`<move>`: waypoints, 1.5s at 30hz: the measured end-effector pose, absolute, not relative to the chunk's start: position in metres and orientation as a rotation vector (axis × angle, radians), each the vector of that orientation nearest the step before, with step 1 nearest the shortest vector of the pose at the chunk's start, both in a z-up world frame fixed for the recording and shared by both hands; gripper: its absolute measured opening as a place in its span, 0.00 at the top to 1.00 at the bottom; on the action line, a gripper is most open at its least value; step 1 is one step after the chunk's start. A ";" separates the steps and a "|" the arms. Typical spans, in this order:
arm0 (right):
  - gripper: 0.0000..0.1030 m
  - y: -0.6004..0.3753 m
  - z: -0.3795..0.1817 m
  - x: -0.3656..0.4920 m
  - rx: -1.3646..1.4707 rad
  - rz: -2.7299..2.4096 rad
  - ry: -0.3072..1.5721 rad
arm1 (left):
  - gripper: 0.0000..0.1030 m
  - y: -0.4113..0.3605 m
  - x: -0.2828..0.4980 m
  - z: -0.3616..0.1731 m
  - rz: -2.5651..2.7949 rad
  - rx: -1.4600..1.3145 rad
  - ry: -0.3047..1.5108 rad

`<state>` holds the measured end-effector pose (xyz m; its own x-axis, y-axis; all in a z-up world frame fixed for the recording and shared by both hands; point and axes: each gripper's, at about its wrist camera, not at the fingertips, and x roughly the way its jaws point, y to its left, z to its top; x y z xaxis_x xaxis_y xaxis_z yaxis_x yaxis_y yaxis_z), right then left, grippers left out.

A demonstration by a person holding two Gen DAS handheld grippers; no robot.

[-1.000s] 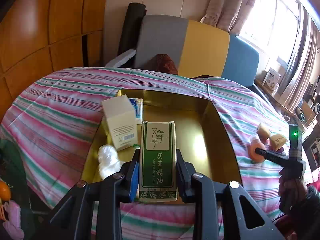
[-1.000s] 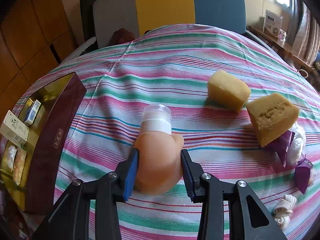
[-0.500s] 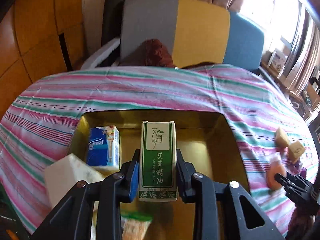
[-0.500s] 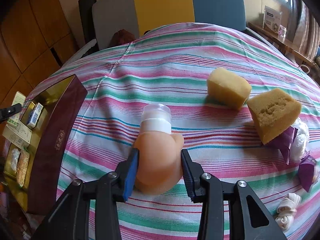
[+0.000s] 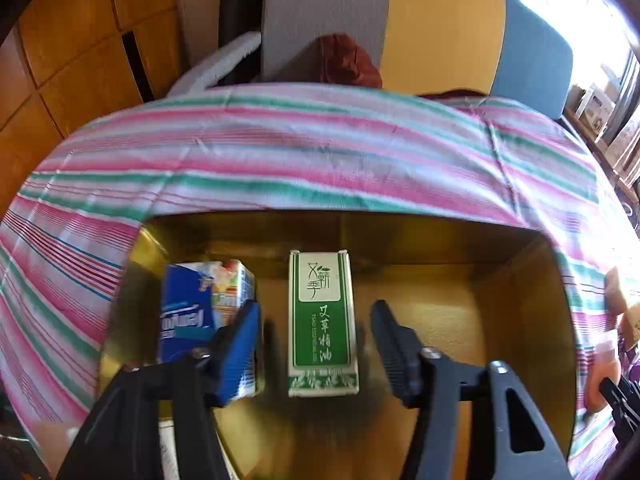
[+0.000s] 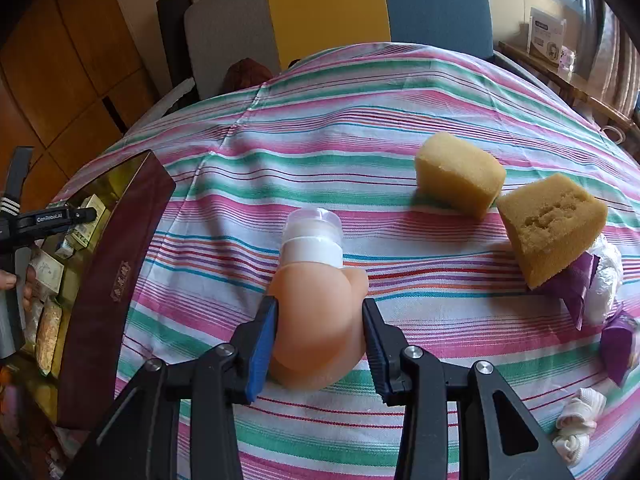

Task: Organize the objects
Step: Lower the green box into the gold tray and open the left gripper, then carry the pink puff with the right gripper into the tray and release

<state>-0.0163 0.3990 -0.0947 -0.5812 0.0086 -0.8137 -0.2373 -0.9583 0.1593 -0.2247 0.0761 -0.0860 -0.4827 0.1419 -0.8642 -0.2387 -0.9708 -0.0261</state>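
My left gripper (image 5: 316,344) is open inside the gold-lined box (image 5: 532,300). A green and white carton (image 5: 322,324) lies on the box floor between the fingers, touching neither. A blue tissue pack (image 5: 200,312) stands just left of the left finger. My right gripper (image 6: 320,340) is shut on a peach squeeze bottle (image 6: 316,316) with a white cap, over the striped tablecloth (image 6: 360,120). The box shows at the left of the right wrist view (image 6: 116,264), maroon outside, with the left gripper over it.
Two yellow sponges (image 6: 456,172) (image 6: 552,224) lie right of the bottle. Purple wrappers (image 6: 576,284), a white wad (image 6: 608,280) and a knotted white cloth (image 6: 576,428) lie at the far right. A chair (image 6: 328,12) stands behind the table. Several packets lie in the box.
My left gripper has lowered into the box, opened and let go of the green carton, which now lies on the box floor. My right gripper holds the bottle as before.
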 end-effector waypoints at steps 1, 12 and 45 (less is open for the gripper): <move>0.59 0.398 -0.095 -0.017 -1.361 2.647 0.376 | 0.39 0.077 -0.220 -0.080 2.519 -1.429 0.147; 0.60 0.391 -0.089 -0.021 -1.354 2.627 0.344 | 0.39 0.041 -0.124 0.013 2.546 -1.040 0.051; 0.55 0.116 -0.084 -0.138 -1.790 3.016 0.048 | 0.39 -0.076 -0.028 -0.040 2.646 -1.171 -0.222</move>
<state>-0.1378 0.1160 -0.0843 -0.4299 -0.3213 -0.8438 0.2940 -0.9334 0.2056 -0.0277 -0.0759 -0.0399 -0.6502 0.2775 -0.7073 -0.1558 -0.9598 -0.2334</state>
